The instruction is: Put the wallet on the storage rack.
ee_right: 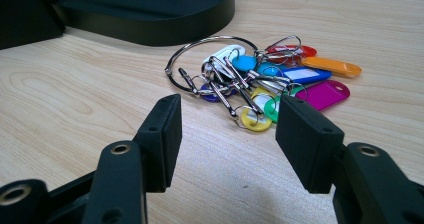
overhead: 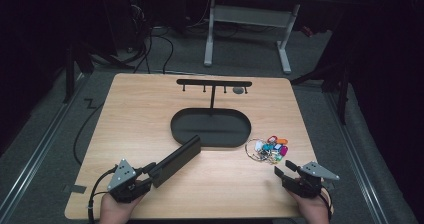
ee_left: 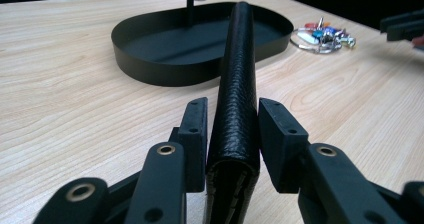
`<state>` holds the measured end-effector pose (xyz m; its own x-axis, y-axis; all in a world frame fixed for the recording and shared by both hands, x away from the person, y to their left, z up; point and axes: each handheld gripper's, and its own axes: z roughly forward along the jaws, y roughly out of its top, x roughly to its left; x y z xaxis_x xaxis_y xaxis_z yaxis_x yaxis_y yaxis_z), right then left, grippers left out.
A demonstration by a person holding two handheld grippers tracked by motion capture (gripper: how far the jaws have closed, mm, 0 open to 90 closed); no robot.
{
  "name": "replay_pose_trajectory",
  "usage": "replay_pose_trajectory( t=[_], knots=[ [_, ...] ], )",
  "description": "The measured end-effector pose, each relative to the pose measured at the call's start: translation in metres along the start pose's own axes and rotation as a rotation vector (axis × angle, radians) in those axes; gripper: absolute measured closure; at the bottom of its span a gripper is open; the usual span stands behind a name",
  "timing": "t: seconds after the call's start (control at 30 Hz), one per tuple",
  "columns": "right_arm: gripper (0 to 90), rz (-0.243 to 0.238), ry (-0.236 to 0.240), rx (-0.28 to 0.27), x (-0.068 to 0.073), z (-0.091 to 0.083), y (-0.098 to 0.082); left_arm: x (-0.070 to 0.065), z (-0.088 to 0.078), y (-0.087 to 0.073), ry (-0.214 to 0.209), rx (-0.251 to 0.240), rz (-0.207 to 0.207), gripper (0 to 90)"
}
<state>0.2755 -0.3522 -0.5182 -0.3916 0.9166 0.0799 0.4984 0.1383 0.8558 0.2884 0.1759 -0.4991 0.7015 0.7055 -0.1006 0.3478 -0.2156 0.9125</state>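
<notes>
Two grippers we hold: left gripper [ee_left: 232,129] clamps long black leather wallet [ee_left: 236,84] near black oval tray [overhead: 210,129]; right gripper [ee_right: 227,129] gapes before colourful key-tag bunch [ee_right: 260,79].

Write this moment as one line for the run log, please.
left gripper: shut on black wallet, far end over tray rim | right gripper: open, short of key bunch on table

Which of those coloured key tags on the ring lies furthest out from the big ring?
The orange tag. It pokes out past the blue tag and the magenta tag, at the bunch's far side from the big ring.
</notes>
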Motion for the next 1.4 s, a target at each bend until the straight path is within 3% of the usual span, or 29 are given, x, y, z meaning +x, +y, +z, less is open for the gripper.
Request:
replay_pose_trajectory(
  t=[0.1,0.23,0.37,0.47,0.57,0.73,0.8,0.83,0.93,0.97,1.1,1.17,1.2,1.23,1.27,1.4],
  knots=[
    [44.5,-0.002,0.0,-0.001,-0.001,0.0,0.0,-0.002,0.002,0.0,0.012,0.016,0.022,65.4],
    [44.5,0.001,-0.003,0.0,-0.001,0.0,-0.001,-0.008,0.003,0.002,0.074,0.052,0.088,62.9],
    [44.5,0.0,-0.005,0.006,0.0,0.001,0.0,-0.01,0.004,0.004,0.076,0.076,0.097,60.0],
    [44.5,-0.008,0.003,-0.001,0.001,0.001,0.001,-0.012,0.011,0.002,0.075,0.131,0.093,57.9],
    [44.4,-0.005,0.009,-0.003,0.0,0.001,0.001,-0.014,0.014,0.002,0.085,0.139,0.095,59.0],
    [44.3,0.005,0.051,-0.021,-0.002,0.002,0.002,-0.019,0.017,0.013,0.107,0.203,0.147,62.4],
    [44.3,0.008,0.058,-0.02,-0.002,0.003,0.002,-0.019,0.017,0.016,0.096,0.216,0.152,63.5],
    [44.3,-0.002,0.074,-0.018,0.0,0.005,0.003,-0.02,0.015,0.023,0.089,0.242,0.175,63.7],
    [44.3,-0.015,0.086,-0.02,0.002,0.006,0.004,-0.021,0.015,0.03,0.097,0.268,0.195,62.1],
    [44.3,-0.019,0.093,-0.02,0.003,0.007,0.005,-0.02,0.015,0.037,0.099,0.305,0.207,62.1],
    [44.3,-0.032,0.102,-0.028,0.006,0.008,0.008,-0.018,0.017,0.052,0.078,0.362,0.212,58.6],
    [44.3,-0.027,0.1,-0.028,0.005,0.008,0.008,-0.019,0.02,0.058,0.077,0.39,0.235,58.6],
    [44.3,-0.025,0.098,-0.028,0.005,0.008,0.008,-0.019,0.024,0.062,0.068,0.428,0.248,58.5],
    [44.3,-0.025,0.098,-0.028,0.005,0.008,0.008,-0.019,0.024,0.062,0.068,0.428,0.248,58.4],
    [44.4,-0.023,0.095,-0.028,0.005,0.008,0.008,-0.018,0.029,0.066,0.053,0.471,0.257,57.7],
    [44.3,-0.024,0.092,-0.025,0.005,0.008,0.007,-0.017,0.038,0.071,0.045,0.53,0.278,54.1]
  ],
)
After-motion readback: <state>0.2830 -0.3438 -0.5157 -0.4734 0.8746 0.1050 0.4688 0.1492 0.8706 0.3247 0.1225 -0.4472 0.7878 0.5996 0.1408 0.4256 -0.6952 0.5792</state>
